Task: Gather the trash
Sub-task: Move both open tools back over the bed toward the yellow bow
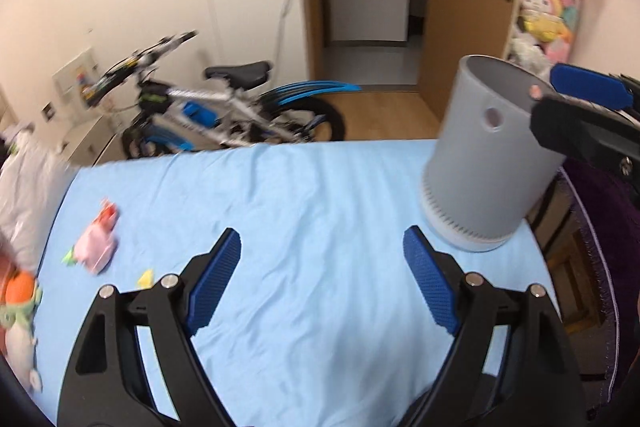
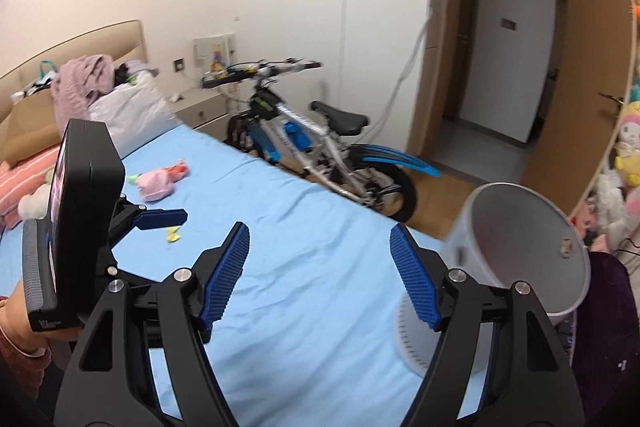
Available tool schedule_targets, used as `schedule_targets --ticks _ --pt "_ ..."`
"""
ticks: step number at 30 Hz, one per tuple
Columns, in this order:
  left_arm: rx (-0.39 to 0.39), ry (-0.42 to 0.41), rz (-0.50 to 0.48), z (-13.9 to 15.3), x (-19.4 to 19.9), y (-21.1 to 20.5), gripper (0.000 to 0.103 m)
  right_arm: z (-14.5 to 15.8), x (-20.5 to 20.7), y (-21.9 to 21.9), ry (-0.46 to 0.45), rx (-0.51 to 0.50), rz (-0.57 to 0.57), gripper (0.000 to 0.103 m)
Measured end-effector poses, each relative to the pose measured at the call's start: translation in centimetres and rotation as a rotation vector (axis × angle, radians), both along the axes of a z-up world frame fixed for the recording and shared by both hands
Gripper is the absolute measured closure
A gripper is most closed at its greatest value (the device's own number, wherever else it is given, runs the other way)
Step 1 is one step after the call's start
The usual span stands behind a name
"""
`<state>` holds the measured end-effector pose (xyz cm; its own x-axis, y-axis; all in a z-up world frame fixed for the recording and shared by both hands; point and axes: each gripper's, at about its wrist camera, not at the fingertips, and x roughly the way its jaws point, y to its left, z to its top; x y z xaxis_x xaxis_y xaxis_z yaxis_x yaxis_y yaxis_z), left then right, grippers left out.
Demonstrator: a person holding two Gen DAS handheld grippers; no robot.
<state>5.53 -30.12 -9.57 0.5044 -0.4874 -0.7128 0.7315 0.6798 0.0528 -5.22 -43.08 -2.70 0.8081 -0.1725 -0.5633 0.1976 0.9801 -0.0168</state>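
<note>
Both of my grippers point down at an angle over the blue bed sheet (image 1: 304, 219). My left gripper (image 1: 322, 277) has its jaws wide apart with nothing between them. My right gripper (image 2: 320, 277) is also spread and holds nothing. The grey bin (image 1: 486, 155) stands tilted at 2 o'clock in the left view. Pink trash (image 1: 98, 247) lies at 9 o'clock. The small label on the left unit is unreadable.
</note>
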Motion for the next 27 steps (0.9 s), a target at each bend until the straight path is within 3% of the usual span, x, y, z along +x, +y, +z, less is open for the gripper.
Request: schedule_targets --ticks 6,14,17,27 --pt "-0.008 0.003 0.166 -0.8 2.4 8.2 0.020 -1.3 3.1 6.7 0.011 0.021 0.120 0.033" --pt "-0.003 0.018 0.340 -2.4 4.9 17.9 0.020 -3.1 7.6 15.1 0.034 0.034 0.262 0.043" --pt "0.005 0.019 0.387 -3.3 5.8 20.3 0.020 -4.0 9.4 17.6 0.045 0.035 0.298 0.049" --pt "0.022 0.079 0.510 -8.1 10.7 26.0 0.020 -8.5 16.1 22.6 0.113 0.041 0.362 0.049"
